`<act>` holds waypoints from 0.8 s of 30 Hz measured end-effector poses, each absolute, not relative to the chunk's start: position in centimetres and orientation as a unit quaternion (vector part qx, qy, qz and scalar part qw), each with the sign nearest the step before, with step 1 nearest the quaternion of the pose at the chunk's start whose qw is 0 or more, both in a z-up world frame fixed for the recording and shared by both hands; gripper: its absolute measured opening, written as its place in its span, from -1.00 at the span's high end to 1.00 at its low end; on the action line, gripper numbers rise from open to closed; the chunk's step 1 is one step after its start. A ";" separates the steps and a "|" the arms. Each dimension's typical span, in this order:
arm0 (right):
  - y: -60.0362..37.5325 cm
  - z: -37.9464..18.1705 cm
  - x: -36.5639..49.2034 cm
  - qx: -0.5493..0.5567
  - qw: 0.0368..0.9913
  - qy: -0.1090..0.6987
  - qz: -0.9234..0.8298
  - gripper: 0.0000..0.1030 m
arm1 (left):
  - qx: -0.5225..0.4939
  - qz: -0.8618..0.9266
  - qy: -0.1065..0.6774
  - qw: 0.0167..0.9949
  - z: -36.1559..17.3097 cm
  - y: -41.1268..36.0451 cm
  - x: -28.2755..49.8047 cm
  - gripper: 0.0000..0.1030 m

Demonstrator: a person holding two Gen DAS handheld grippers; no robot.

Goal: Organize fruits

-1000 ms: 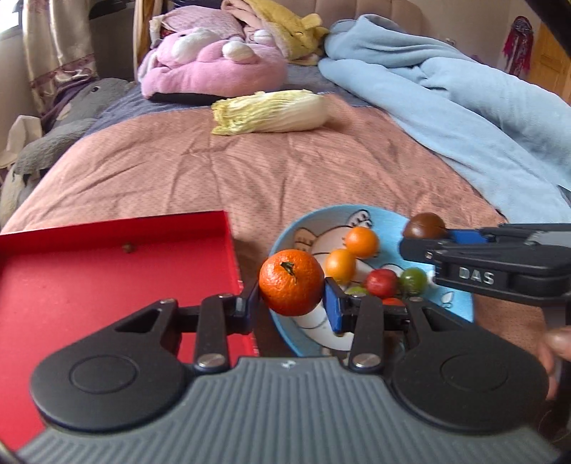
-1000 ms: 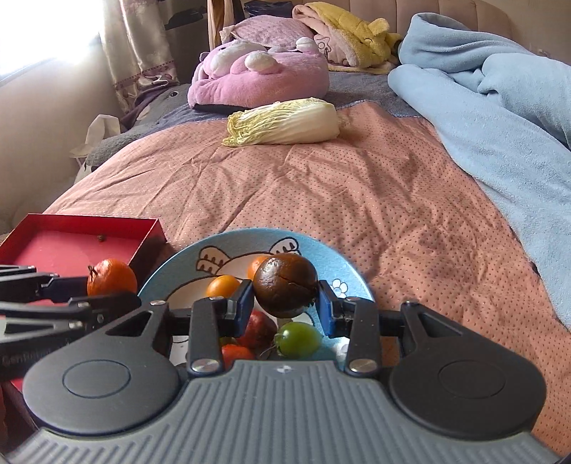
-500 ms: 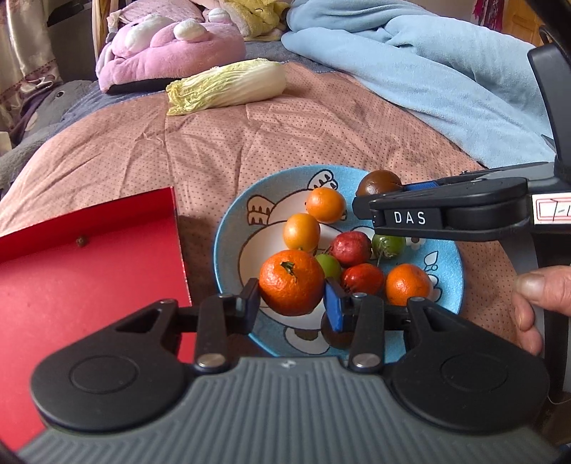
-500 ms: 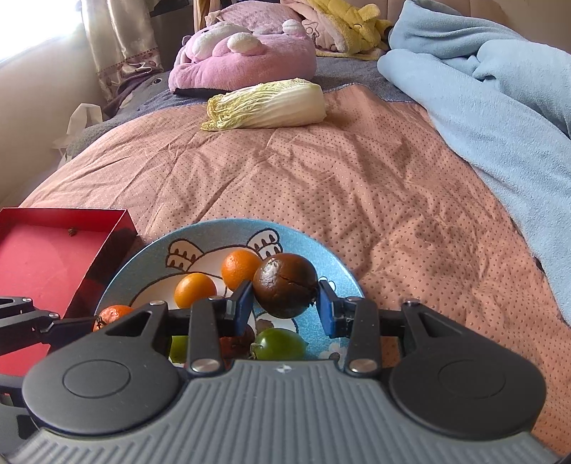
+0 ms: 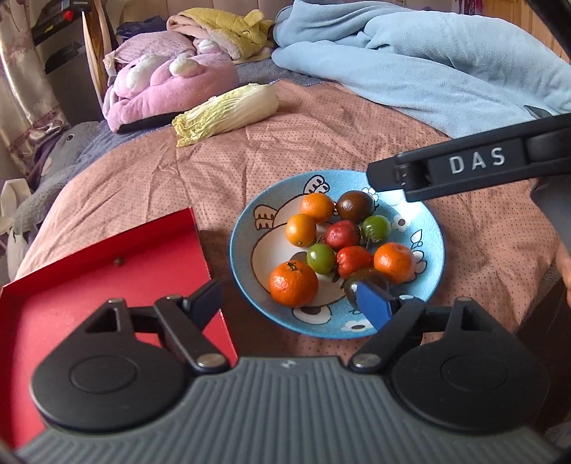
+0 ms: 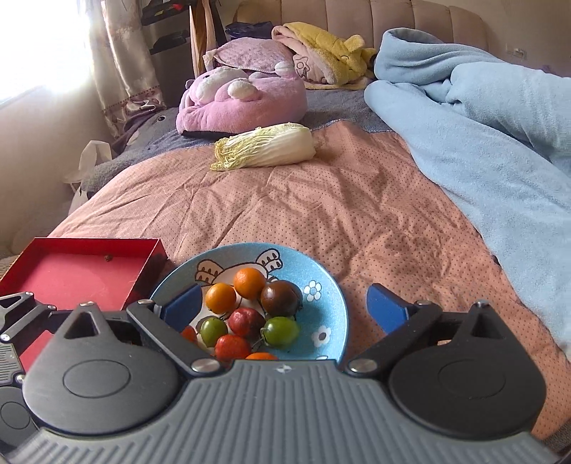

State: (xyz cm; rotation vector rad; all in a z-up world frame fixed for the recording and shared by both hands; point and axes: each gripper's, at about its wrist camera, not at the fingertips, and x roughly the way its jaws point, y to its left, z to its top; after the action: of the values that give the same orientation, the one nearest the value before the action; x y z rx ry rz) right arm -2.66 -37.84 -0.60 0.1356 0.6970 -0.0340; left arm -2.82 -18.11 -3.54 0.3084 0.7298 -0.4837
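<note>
Jaws of left gripper [image 5: 292,307] and right gripper [image 6: 285,303] opening wide (nothing gripped)

It was a bedroom in a home. A bed with a tufted headboard [image 6: 410,21] at the far end carried a pink dotted cover [image 6: 321,214], a rumpled blue blanket [image 6: 481,125] on the right, and plush toys [image 6: 242,96]; curtains [image 6: 121,64] hung far left.

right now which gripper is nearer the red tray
Left. The left gripper, jaws opening and empty, hangs over the red tray's near corner beside the plate. The right gripper, also opening and empty, sits over the plate, farther off.
</note>
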 end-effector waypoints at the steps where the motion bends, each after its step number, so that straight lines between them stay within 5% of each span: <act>1: -38.0 -0.3 -3.3 0.068 0.937 0.344 -0.016 -0.95 | 0.143 -0.235 0.356 0.893 -3.3 -17.9 -3.2 -0.64; 24: -34.4 -3.3 -12.1 -0.004 0.880 0.473 0.036 -0.96 | 0.136 -0.205 0.345 0.906 -1.3 -15.7 -9.8 -0.62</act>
State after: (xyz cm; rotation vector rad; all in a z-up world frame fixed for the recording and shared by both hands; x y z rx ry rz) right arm -12.15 -34.43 -3.35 -0.0079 0.9854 0.0758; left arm -9.78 -15.68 -1.34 0.2808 0.7118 -0.4235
